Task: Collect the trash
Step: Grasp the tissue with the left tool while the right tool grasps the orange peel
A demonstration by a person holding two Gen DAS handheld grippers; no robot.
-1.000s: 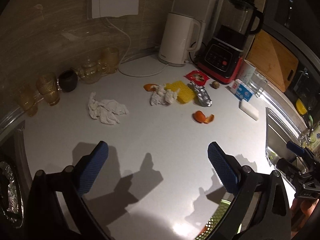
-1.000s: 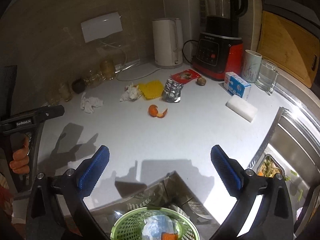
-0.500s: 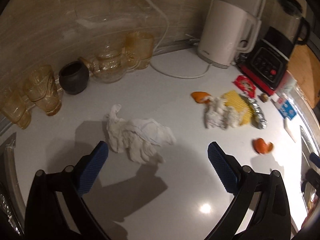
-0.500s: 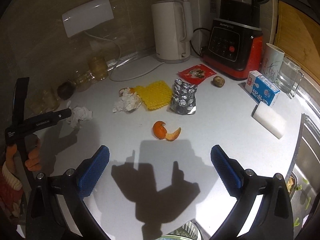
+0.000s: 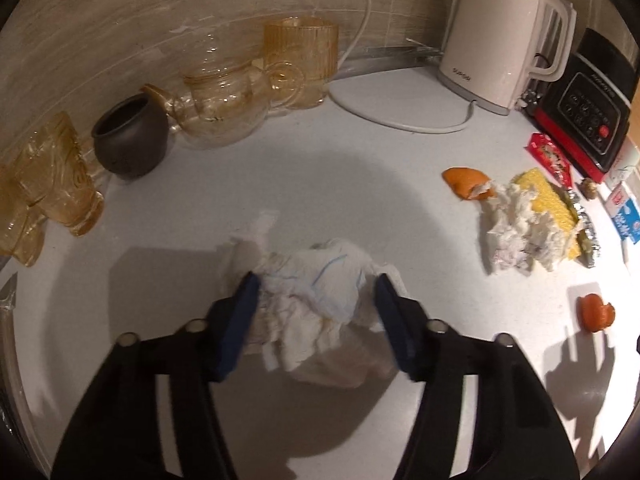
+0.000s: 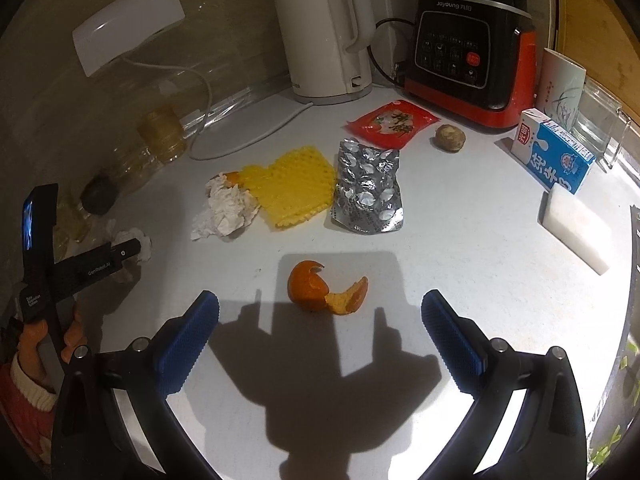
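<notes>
Your left tool (image 5: 316,300) points down at the white counter (image 5: 320,184) with the crumpled white tissue (image 5: 316,284) bunched between its 2 blue pads; the jaws are closing, and both pads already meet the paper at its sides. Part of the tissue spills forward past the fingertips and part hangs back between the black arms. In the right wrist view, that tool's side bar reads "GenRobot.AI", and your hand (image 6: 44,332) grips its handle at the left edge.

Your right tool (image 6: 320,332) stands wide with nothing between its pads. The orange peel (image 6: 320,290) lies on the counter just ahead of the fingertips, centred in the gap and touching neither pad, within the tool's shadow.

Farther back lie a second wad of tissue (image 6: 226,208) touching a yellow foam net (image 6: 292,186), a silver blister pack (image 6: 368,192), and a red snack wrapper (image 6: 392,122) printed with Chinese characters. The black and red blender base (image 6: 468,64) reads "Joyoung". The blue and white milk carton (image 6: 556,152) carries Chinese characters. A white kettle (image 6: 324,32) stands at the back, its small grey label too small to read.
</notes>
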